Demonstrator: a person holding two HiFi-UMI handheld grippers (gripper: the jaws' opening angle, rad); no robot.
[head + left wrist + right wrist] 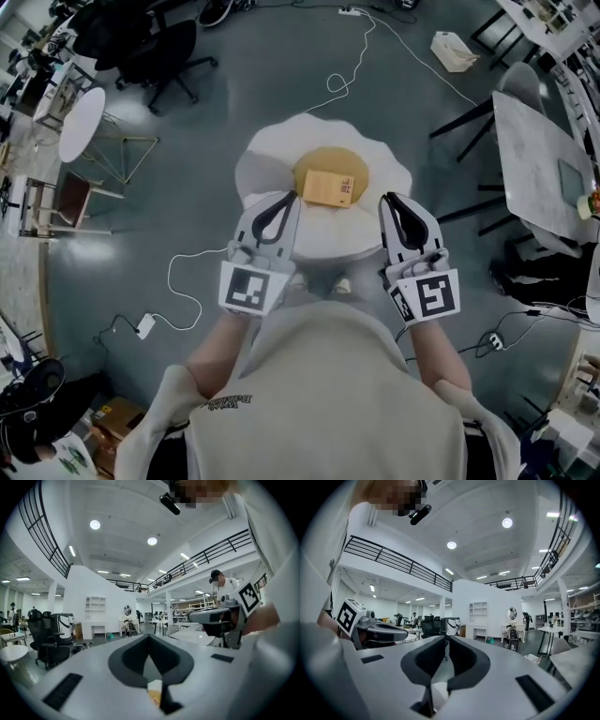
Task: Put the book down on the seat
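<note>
A thin tan book (329, 188) lies flat on the yellow middle of a white, egg-shaped seat (281, 150). Neither gripper touches it. My left gripper (291, 197) hangs over the seat's near left part, its tip just left of the book. Its jaws meet at the tip with nothing between them. In the left gripper view (149, 637) a sliver of the white and yellow seat (154, 693) shows through the jaw hollow. My right gripper (386, 200) is to the book's right, a little apart from it. Its jaws (446, 638) are likewise together and hold nothing.
The seat stands on a grey floor. A white cable (352, 66) runs behind it and another cable (178, 281) lies at the front left. A grey table (534, 159) is to the right. A round white table (80, 122) and black office chairs (155, 47) stand at the left.
</note>
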